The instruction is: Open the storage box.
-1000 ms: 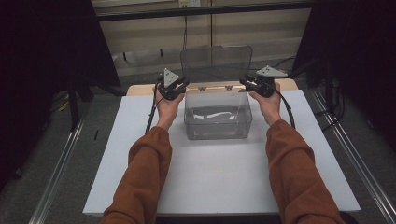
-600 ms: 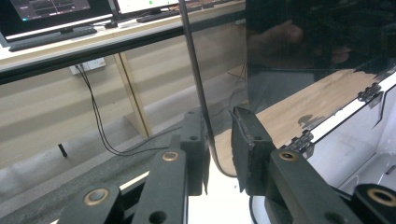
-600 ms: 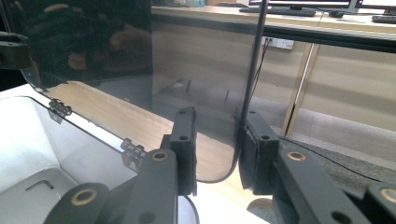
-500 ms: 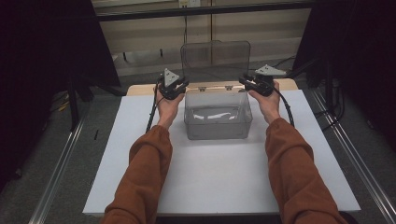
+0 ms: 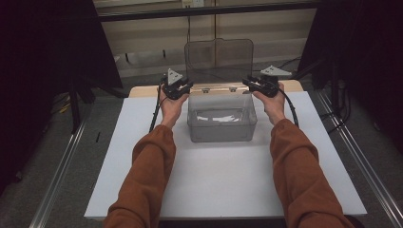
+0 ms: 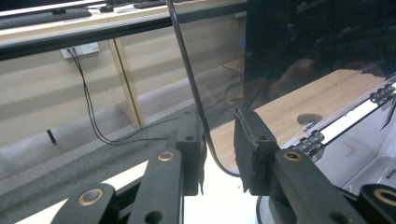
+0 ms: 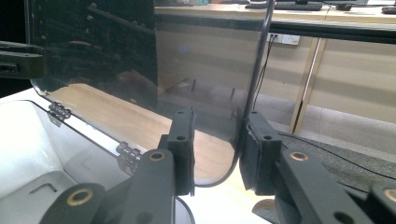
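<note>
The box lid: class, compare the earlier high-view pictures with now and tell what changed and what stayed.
The clear lid has swung further up on its hinges and now stands about upright behind the clear plastic box. Left gripper and right gripper remain at the lid's two lower corners, jaws astride its edge. The box stayed put on the white tabletop.

- Both forearms, in rust-brown sleeves, stretched forward and roughly parallel.
- The left hand [image 5: 170, 105] held the left tool [image 5: 177, 88] raised, its jaws parted with a gap between them.
- The right hand [image 5: 273, 102] held the right tool [image 5: 260, 85] level with it, jaws likewise apart.
</note>
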`<state>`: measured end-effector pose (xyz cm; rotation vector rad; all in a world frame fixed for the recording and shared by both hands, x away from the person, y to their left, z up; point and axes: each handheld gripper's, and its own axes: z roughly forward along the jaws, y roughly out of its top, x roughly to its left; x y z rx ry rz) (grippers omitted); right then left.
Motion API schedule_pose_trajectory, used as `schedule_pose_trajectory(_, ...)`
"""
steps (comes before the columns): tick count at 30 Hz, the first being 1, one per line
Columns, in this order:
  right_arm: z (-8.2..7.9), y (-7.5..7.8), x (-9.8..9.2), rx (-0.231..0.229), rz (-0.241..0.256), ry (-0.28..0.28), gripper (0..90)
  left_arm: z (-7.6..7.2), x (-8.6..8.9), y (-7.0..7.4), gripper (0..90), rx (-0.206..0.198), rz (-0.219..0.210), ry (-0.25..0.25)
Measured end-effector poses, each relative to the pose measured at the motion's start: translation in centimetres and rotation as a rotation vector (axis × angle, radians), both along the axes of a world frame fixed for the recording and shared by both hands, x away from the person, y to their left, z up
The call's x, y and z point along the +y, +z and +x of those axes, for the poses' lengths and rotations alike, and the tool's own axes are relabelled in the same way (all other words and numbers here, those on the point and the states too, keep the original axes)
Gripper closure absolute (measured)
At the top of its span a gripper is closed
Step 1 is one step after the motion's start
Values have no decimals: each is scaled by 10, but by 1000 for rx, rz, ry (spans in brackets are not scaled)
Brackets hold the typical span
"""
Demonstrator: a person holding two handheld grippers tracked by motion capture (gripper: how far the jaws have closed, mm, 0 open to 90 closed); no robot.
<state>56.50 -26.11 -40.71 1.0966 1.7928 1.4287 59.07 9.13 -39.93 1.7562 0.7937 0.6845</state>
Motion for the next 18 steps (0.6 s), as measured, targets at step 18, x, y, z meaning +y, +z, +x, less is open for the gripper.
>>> schedule_pose_trajectory(18,5,1,-2,40,20,15,672,8,-3,1,675,90,-41,1)
